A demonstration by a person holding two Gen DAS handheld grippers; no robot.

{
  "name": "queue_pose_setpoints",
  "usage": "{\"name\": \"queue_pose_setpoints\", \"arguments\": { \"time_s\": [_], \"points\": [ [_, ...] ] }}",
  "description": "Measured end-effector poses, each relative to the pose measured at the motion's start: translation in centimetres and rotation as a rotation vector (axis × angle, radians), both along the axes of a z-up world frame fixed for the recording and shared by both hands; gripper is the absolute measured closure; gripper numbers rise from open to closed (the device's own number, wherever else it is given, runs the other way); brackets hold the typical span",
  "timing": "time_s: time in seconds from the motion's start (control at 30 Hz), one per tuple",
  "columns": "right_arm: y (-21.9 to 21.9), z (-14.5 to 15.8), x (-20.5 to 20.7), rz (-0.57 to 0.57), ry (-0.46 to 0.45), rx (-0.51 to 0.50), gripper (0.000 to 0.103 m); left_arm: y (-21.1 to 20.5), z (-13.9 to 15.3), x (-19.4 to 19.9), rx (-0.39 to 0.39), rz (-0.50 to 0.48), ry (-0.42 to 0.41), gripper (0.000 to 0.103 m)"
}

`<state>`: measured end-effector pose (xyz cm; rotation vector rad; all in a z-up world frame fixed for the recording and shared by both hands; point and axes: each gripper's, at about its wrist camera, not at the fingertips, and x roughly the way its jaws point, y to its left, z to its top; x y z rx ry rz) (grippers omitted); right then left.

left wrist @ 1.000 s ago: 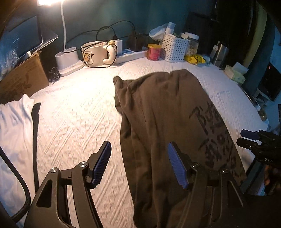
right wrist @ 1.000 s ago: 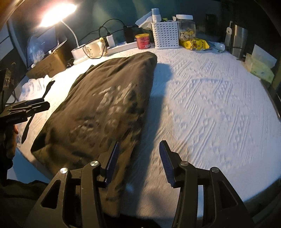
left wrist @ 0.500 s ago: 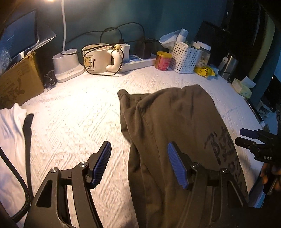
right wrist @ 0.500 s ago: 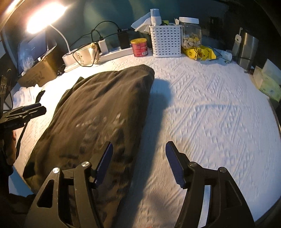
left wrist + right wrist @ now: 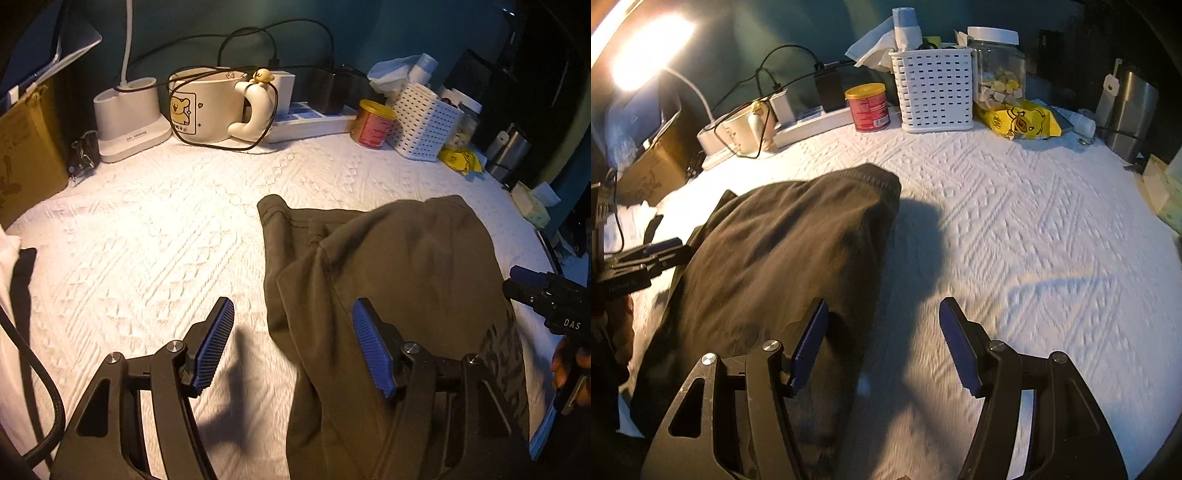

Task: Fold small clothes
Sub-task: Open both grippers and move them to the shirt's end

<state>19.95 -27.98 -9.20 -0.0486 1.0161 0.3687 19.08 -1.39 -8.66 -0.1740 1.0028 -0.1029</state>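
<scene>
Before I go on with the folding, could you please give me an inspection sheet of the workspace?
Surface: white textured cloth covers the table.
Job's things: dark olive garment lies on the cloth, layers overlapping, print on its right part; white garment at the left edge.
Clutter: mug, red tin, white basket, jar, yellow packet, steel canister, cardboard box.
Grippers: left gripper open, over the garment's left edge; right gripper open, over its right edge; neither holds anything.
Cables: black cable looped around the mug; power strip behind.
Surroundings: lamp base, dark teal wall.
</scene>
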Motion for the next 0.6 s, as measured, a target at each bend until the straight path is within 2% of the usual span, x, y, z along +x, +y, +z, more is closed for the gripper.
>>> {"name": "queue_pose_setpoints", "arguments": {
  "time_s": [0.13,0.33,0.6],
  "points": [
    [0.5,-0.4,1.7,0.008,0.005,0.012,0.037,0.1,-1.0,1.0,-0.003,0.009,0.024,0.036],
    [1.3,-1.3,3.7,0.02,0.018,0.016,0.037,-0.3,-1.1,1.7,0.0,-0.009,0.012,0.03],
    [1.9,-2.2,5.0,0.037,0.019,0.038,0.037,-1.9,-0.8,2.5,-0.113,-0.093,0.026,0.03]
  ]
}}
